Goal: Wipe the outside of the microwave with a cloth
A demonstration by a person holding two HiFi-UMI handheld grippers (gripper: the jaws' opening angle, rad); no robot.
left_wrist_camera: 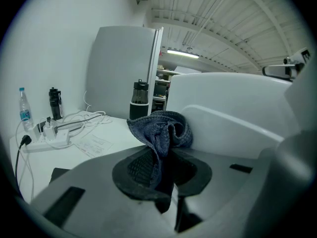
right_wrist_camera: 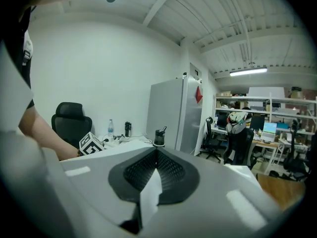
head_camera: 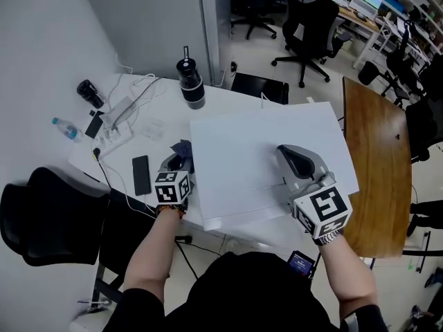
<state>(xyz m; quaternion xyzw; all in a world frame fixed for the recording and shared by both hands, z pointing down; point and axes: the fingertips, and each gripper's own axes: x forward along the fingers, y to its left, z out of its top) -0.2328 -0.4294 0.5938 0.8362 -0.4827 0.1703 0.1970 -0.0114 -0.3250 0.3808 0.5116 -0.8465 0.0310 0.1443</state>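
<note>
Left gripper (head_camera: 178, 159), jaws clamped on a bunched blue cloth (left_wrist_camera: 161, 130), works at the left side of the white microwave (head_camera: 242, 158), near its top edge. Whether the cloth actually touches the wall cannot be told. Right gripper (head_camera: 289, 154), jaws closed and empty, sits over the microwave's top, seemingly steadying it.

Judging by this, wiping is at the left side at most. No surface shows a wiped mark, so the top, front and far side probably remain.

A black phone (head_camera: 141, 174) lies on the table just beside the left gripper. Farther back are a power strip (head_camera: 119, 113) with tangled cables, a small water bottle (head_camera: 66, 128) and a dark tumbler (head_camera: 190, 83) near the microwave's rear corner, which could crowd a pass along that side. The right gripper itself blocks part of the top.
</note>
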